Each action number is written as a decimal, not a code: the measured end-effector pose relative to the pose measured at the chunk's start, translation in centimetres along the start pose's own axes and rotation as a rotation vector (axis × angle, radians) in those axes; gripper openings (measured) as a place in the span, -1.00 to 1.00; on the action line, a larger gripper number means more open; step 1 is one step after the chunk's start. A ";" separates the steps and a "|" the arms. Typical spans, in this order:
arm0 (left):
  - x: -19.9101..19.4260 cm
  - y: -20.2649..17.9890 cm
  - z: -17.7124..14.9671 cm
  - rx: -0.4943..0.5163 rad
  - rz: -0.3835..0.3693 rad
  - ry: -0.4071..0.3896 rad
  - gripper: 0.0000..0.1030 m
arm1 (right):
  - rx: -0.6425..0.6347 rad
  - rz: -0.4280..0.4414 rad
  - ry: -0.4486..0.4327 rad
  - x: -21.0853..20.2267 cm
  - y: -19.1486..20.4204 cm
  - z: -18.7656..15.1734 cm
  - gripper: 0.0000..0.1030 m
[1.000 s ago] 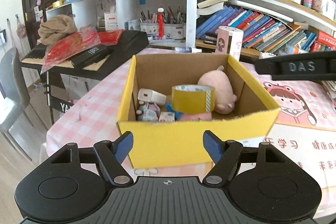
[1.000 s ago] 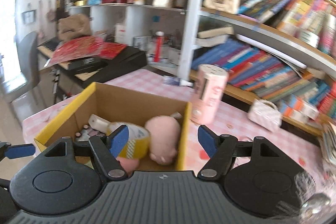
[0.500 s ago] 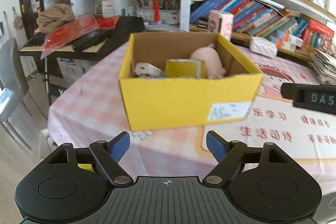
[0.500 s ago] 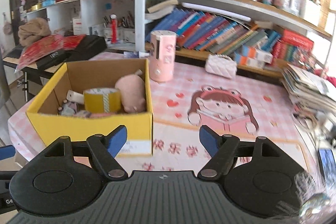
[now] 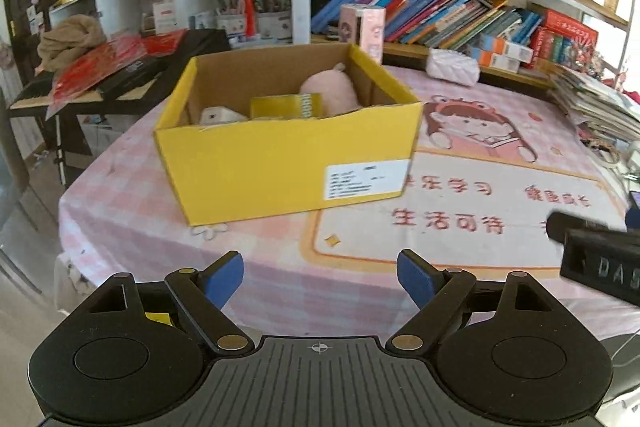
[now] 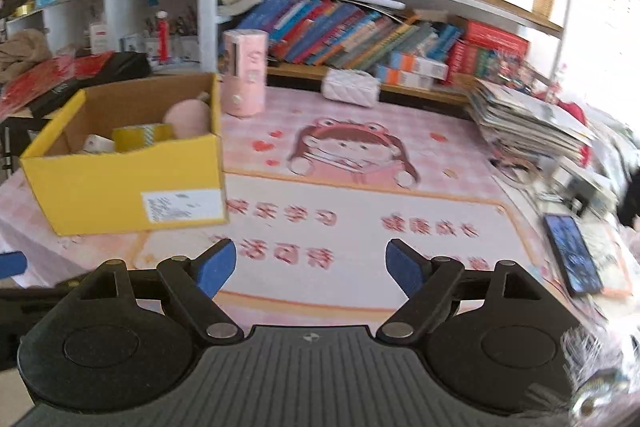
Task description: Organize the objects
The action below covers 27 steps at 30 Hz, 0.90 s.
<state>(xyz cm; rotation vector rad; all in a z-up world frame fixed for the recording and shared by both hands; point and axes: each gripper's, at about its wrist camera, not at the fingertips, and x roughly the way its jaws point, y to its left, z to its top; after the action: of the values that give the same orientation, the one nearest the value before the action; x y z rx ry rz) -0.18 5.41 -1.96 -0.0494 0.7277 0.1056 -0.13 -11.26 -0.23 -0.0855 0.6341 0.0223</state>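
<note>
While lidless, yellow cardboard box (image 5: 280,163), white label, pink plush (image 5: 330,95), yellow tape roll (image 5: 286,106)

Matt yellow cardboard box (image 5: 288,163) on soft printed cloth tablecloth (image 5: 460,211).

One yellow cardboard box (image 5: 288,151) at 11 o'clock holds one yellow tape roll (image 5: 286,106), one pink plush toy (image 5: 330,93), one white plastic charger (image 5: 218,115).

An open yellow cardboard box (image 5: 288,151) sits on the table, holding a pink plush (image 5: 330,95) and tape roll (image 5: 286,107)
</note>
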 end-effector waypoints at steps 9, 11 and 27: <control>-0.7 -3.8 0.7 0.060 -0.077 -0.060 0.68 | 0.053 -0.094 0.051 -0.1 -3.6 -2.0 0.61; -0.6 -4.8 1.0 0.072 -0.095 -0.065 0.70 | 0.058 -0.103 0.061 -0.1 -4.2 -2.2 0.63; -1.4 -9.1 1.2 0.168 -0.139 -0.128 0.88 | 0.075 -0.049 0.089 0.4 -6.3 -2.3 0.82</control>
<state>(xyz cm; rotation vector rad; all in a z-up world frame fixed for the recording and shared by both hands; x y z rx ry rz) 0.65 -3.64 -0.05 0.0668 0.6016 -0.0845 -0.91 -17.76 -1.82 -0.0301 0.7207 -0.0527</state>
